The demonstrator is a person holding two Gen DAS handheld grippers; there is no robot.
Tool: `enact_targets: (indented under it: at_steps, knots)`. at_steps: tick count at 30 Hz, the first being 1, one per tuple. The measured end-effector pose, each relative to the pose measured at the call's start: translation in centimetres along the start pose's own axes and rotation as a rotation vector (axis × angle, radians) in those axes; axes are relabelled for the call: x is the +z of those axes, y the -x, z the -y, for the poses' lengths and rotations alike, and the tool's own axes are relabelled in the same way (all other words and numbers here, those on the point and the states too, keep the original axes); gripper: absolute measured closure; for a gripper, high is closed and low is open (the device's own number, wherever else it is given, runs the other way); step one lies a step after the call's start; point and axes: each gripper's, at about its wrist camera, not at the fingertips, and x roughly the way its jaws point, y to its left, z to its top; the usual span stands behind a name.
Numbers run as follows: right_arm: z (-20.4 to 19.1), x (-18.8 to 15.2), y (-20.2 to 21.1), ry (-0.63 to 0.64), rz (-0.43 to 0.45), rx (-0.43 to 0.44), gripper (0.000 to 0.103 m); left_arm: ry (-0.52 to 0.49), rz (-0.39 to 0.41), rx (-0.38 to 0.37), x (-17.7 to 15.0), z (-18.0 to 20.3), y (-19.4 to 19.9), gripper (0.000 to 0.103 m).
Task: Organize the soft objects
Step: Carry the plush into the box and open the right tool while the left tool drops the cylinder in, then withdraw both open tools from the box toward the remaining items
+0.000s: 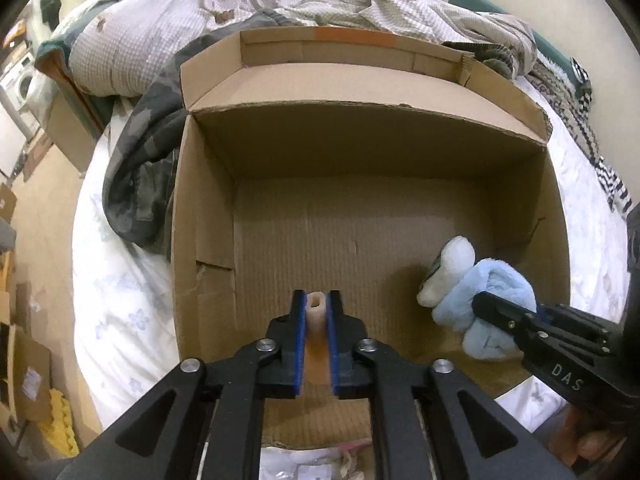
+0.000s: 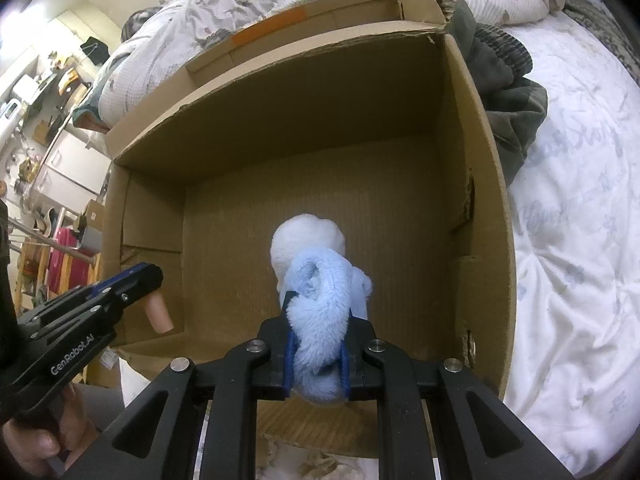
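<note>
Left gripper (image 1: 316,304) jaws narrowly around a pale, perhaps rubbery tube (image 1: 316,312); right gripper (image 2: 318,316) jaws clamping blue-white plush (image 2: 316,276) over cardboard box (image 1: 360,152).

Two markings were readable. In my left wrist view, the black body of my right claw (image 1: 486,304) carried the pale letters "DAS" near the right edge, cut off where the casing ran out of the frame. In my right wrist view, the black side of my left claw (image 2: 154,280) bore "GenRobot.AI" in white along its near-left casing. The printed script on the white bedding (image 2: 568,208) was too faint to make out.
</note>
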Motion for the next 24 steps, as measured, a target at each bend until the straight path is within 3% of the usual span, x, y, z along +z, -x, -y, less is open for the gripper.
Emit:
enact_targets:
  at_steps: [4,7,11,12,15,16,20,24]
  knots:
    - [0.1,0.0,-0.1,0.0,-0.002,-0.007,0.085,-0.034,-0.005,0.006,0.0,0.5,-0.2,0.087]
    - [0.2,0.1,-0.1,-0.007,-0.003,-0.001,0.083,-0.044,-0.008,0.012,-0.1,0.7,-0.2,0.08]
    - [0.3,0.1,0.1,0.001,0.018,-0.019,0.074,-0.04,0.015,0.028,-0.2,0.6,0.3,0.043]
    - [0.3,0.1,0.2,0.002,0.024,-0.02,0.071,-0.038,0.028,0.028,-0.1,0.6,0.5,0.04]
    - [0.2,0.2,0.7,0.008,0.052,-0.008,0.042,-0.051,0.053,0.034,-0.1,0.9,1.0,0.04]
    - [0.1,0.3,0.8,0.016,0.06,0.006,0.036,-0.061,0.058,0.041,-0.1,1.0,1.1,0.04]
    - [-0.8,0.2,1.1,0.068,0.08,-0.035,0.031,-0.069,0.061,0.052,-0.1,1.1,1.2,0.04]
    - [-0.8,0.3,1.8,0.063,0.099,-0.013,0.031,-0.062,0.072,0.059,-0.2,0.9,1.6,0.04]
